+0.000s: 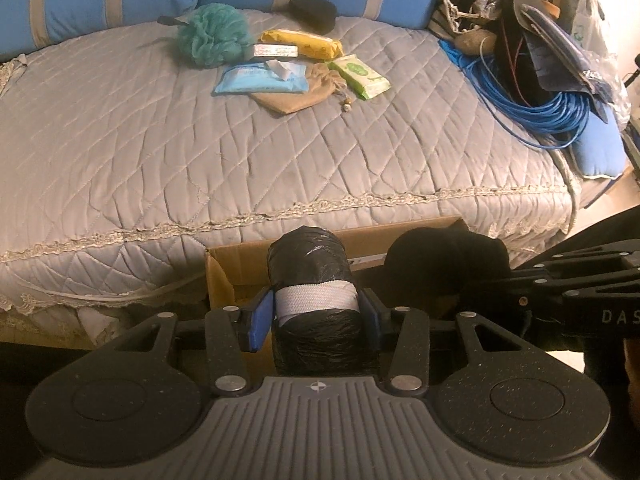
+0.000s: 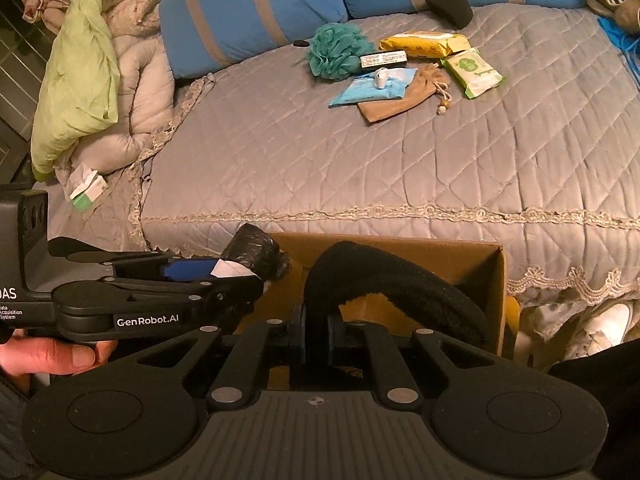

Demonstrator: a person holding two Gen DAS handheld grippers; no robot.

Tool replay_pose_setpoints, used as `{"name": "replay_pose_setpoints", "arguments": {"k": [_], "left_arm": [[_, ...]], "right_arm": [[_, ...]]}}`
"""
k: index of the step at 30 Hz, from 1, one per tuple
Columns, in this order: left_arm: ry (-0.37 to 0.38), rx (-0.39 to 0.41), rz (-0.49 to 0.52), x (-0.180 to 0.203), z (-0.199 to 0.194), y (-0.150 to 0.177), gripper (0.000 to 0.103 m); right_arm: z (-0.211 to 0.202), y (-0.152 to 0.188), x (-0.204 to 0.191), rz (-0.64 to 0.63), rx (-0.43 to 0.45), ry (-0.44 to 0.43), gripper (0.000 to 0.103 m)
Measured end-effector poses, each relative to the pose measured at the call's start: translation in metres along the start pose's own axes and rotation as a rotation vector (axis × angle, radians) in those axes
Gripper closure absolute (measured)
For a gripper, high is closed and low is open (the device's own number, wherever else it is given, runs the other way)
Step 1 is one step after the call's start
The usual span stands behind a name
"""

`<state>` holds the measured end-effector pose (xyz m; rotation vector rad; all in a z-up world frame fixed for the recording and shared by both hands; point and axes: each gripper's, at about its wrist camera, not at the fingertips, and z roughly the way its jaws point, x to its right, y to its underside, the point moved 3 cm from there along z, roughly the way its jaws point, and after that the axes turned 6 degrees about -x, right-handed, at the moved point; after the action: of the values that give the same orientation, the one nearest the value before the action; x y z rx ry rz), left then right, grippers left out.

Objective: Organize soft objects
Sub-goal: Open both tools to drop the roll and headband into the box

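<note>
Black-wrapped roll [image 1: 312, 280] between left jaws, above cardboard box [image 1: 224, 276].

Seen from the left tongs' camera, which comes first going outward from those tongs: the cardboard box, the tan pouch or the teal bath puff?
1. Cardboard box, right below the left tongs, against the bed's edge.
2. Tan pouch, mid-bed.
3. Teal bath puff, farther back, left, near the pillows.

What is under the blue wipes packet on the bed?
A tan drawstring pouch pokes out from under the blue wipes packet. The pouch's covered part, and anything else beneath, can't be seen.
</note>
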<state>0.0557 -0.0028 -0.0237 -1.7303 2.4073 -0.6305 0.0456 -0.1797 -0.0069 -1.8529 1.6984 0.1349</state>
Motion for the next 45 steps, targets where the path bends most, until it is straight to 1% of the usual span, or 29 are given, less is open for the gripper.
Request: {"name": "replay_pose_setpoints", "arguments": {"k": [1, 3, 4, 5, 6, 8, 12, 14, 21, 31, 40, 45], "left_arm": [[-0.013, -0.003, -0.005, -0.001, 0.001, 0.000, 0.057], [-0.046, -0.021, -0.019, -0.002, 0.004, -0.001, 0.055], [-0.057, -0.031, -0.025, -0.003, 0.006, -0.001, 0.054], [-0.062, -0.036, -0.030, -0.005, 0.007, -0.002, 0.049], [-0.066, -0.036, -0.032, -0.006, 0.007, -0.002, 0.044], [-0.072, -0.032, -0.033, -0.006, 0.006, -0.002, 0.042], [-0.080, -0.040, -0.032, -0.007, 0.008, -0.002, 0.041], [-0.080, -0.041, -0.031, -0.006, 0.008, -0.002, 0.041], [-0.080, -0.041, -0.033, -0.006, 0.008, -0.003, 0.041], [-0.076, -0.028, -0.037, -0.006, 0.006, -0.004, 0.041], [-0.071, -0.021, -0.041, -0.007, 0.005, -0.004, 0.041], [-0.071, -0.012, -0.049, -0.007, 0.003, -0.005, 0.041]], "right_arm": [[0.000, 0.000, 0.000, -0.003, 0.000, 0.008, 0.082], [0.002, 0.000, -0.001, -0.005, -0.001, 0.034, 0.055], [0.002, -0.001, -0.001, -0.008, 0.000, 0.042, 0.025], [0.002, -0.001, -0.001, -0.013, 0.005, 0.051, 0.008], [0.001, -0.001, -0.002, -0.019, 0.016, 0.056, 0.005], [0.000, -0.003, -0.001, -0.016, 0.019, 0.051, 0.004], [0.000, -0.003, 0.004, 0.006, 0.019, 0.064, 0.003], [-0.001, -0.003, 0.004, 0.010, 0.024, 0.066, 0.000], [0.000, -0.003, 0.004, 0.004, 0.021, 0.082, 0.000], [-0.001, -0.003, 0.006, 0.005, 0.024, 0.083, 0.000], [-0.001, -0.003, 0.006, -0.002, 0.022, 0.132, 0.000], [-0.004, -0.005, 0.010, 0.013, 0.047, 0.167, 0.000]]}}
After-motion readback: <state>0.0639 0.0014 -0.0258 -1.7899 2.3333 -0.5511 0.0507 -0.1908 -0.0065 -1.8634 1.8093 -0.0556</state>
